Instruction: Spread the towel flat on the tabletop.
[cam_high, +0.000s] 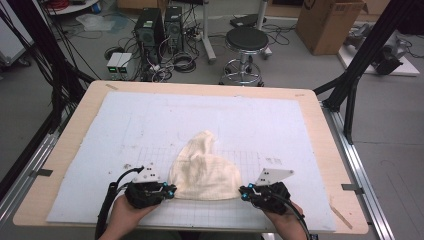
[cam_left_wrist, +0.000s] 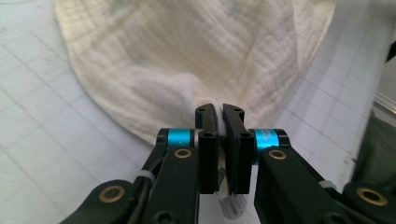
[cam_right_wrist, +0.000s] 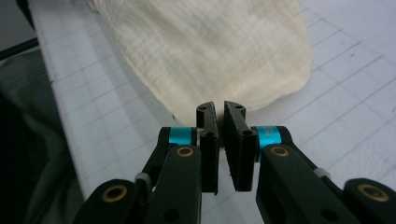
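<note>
A cream crinkled cloth (cam_high: 204, 170) lies bunched on the white gridded mat, wide at its near edge and narrowing to a peak at the far end. My left gripper (cam_high: 172, 190) is at the cloth's near left corner. In the left gripper view its jaws (cam_left_wrist: 219, 112) stand together, pinching a fold of the cloth (cam_left_wrist: 187, 46). My right gripper (cam_high: 241, 190) is at the near right corner. In the right gripper view it (cam_right_wrist: 219, 109) is shut on the edge of the cloth (cam_right_wrist: 210, 46). A hand holds each gripper near the table's front edge.
The white mat (cam_high: 150, 125) covers most of the wooden table (cam_high: 75, 145). Beyond the far edge stand a black stool (cam_high: 246, 40), computer towers (cam_high: 150, 30) with cables and a cardboard box (cam_high: 327, 22). A black frame strut (cam_high: 360, 65) rises at the right.
</note>
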